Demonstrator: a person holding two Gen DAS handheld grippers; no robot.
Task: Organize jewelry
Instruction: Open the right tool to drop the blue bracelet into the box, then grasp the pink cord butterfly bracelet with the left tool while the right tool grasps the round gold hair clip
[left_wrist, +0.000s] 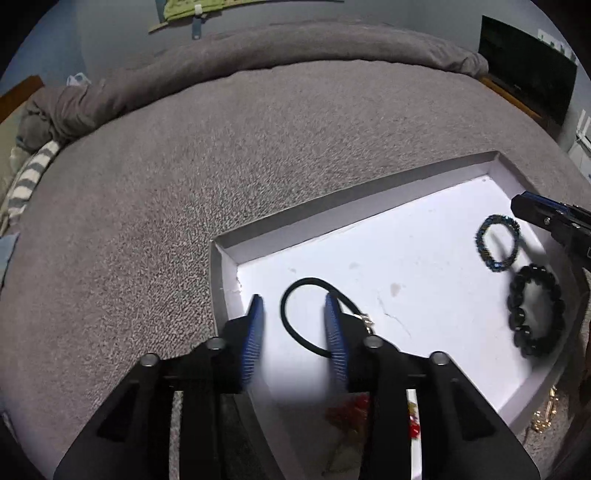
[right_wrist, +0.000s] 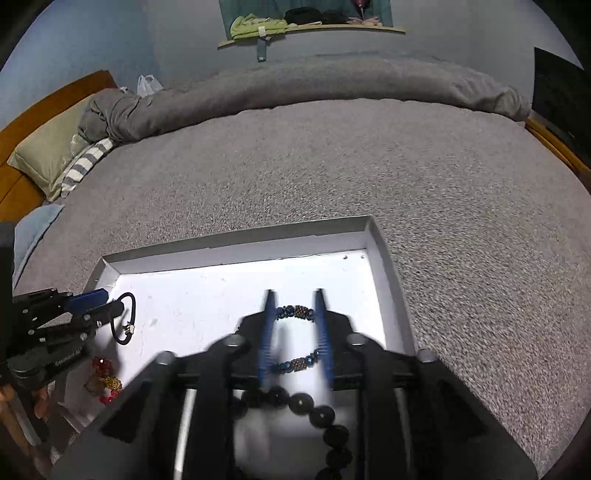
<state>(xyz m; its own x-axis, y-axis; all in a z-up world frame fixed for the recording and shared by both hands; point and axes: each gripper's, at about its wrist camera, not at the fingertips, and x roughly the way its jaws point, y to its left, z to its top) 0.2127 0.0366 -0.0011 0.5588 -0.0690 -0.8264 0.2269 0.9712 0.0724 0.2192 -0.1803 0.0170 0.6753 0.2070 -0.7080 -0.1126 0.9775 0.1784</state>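
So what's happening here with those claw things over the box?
A person is sorting jewelry in a shallow white box on a grey bed, a handheld gripper in each hand. The left gripper sits open over a black cord loop; the right gripper sits open over a blue beaded bracelet. A black bead bracelet lies nearby. Nothing is gripped.

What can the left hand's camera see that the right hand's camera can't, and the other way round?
Only the left wrist view shows the whole black bead bracelet and some gold pieces outside the tray. Only the right wrist view shows the green pillow and the orange headboard. Both show the white tray, the black hair tie, the blue bead bracelet, a red beaded piece and the grey bed cover.
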